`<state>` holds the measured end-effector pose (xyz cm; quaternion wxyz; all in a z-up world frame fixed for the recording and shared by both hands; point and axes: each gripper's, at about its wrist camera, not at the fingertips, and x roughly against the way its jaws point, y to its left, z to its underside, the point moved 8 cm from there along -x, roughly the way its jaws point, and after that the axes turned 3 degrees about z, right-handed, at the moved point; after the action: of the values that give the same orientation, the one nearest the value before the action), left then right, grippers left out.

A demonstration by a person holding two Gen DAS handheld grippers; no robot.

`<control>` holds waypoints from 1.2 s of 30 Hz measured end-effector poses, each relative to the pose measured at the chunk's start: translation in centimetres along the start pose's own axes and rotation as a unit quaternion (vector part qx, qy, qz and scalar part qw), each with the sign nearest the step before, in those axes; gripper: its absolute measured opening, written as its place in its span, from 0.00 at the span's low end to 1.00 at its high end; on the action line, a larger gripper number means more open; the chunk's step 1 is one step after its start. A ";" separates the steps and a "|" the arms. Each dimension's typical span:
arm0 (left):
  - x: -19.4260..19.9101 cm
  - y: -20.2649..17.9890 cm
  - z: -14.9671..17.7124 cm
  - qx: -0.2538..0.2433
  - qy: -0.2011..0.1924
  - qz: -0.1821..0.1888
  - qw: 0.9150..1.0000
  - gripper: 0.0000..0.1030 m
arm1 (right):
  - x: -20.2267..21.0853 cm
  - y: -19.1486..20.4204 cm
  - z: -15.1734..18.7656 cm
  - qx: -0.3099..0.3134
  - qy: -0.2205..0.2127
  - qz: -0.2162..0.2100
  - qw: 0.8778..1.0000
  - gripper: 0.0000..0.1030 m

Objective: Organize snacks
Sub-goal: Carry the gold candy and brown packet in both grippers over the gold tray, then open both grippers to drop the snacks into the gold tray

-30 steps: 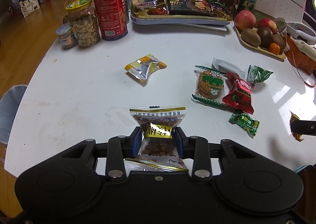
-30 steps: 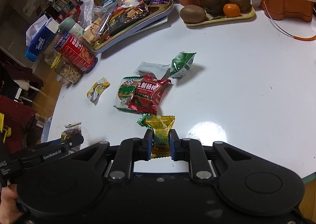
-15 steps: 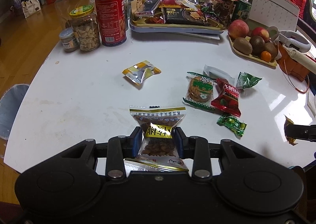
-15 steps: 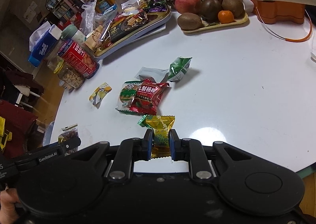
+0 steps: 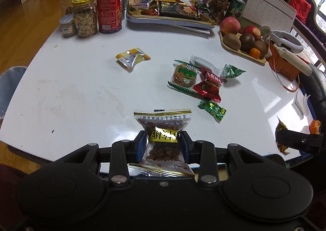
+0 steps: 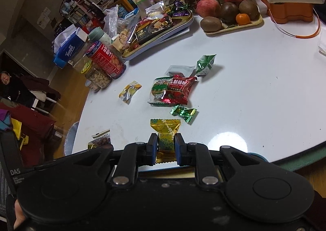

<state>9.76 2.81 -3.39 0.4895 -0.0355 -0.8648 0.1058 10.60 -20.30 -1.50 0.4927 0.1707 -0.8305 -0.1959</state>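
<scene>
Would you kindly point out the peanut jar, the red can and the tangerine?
Peanut jar (image 5: 85, 20), left wrist view, on its glass body.
Red can (image 5: 110, 6), left wrist view, on its label.
Tangerine (image 6: 242, 19), right wrist view, on its peel.

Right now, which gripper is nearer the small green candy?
Right. The right gripper sits just short of the small green candy; the left gripper is farther off, to its left.

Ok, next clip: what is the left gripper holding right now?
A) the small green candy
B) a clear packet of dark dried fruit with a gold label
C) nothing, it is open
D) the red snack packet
B: the left gripper is closed on the clear packet of dark fruit with a gold label, while the green candy and the red packet lie on the table.
</scene>
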 end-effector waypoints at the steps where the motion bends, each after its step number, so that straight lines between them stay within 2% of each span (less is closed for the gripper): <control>1: 0.2 -0.2 0.4 0.000 0.006 0.003 1.000 0.42 | 0.2 0.1 0.4 0.000 0.004 -0.003 1.000 0.19; 8: 1.0 -1.7 3.5 -0.002 0.042 0.022 0.999 0.42 | 1.2 0.4 3.8 0.010 0.038 -0.007 0.999 0.19; 16: -0.3 -2.3 6.9 -0.009 0.078 0.013 0.997 0.42 | 0.3 0.4 8.1 0.040 0.092 0.015 0.995 0.19; 21: -1.5 -2.4 8.5 -0.005 0.104 0.011 0.995 0.43 | -0.7 0.3 9.2 0.046 0.106 0.034 0.993 0.21; 25: -2.3 -2.8 9.6 -0.005 0.144 0.018 0.989 0.43 | -1.2 -0.2 9.6 0.047 0.115 0.051 0.991 0.25; 27: -2.1 -2.6 9.5 -0.003 0.139 0.018 0.990 0.47 | -1.0 -0.6 9.3 0.034 0.108 0.053 0.992 0.31; 32: -1.1 -2.0 8.2 0.004 0.118 0.019 0.993 0.48 | -0.2 -0.7 8.1 0.021 0.087 0.041 0.995 0.32; 36: -0.8 -1.4 7.2 0.004 0.113 0.017 0.993 0.48 | 0.1 0.0 7.3 0.033 0.077 0.034 0.996 0.32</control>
<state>4.14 0.23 -7.35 0.5821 -0.0599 -0.8030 0.1129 4.07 -19.20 -4.60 0.5555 0.1734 -0.8015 -0.1377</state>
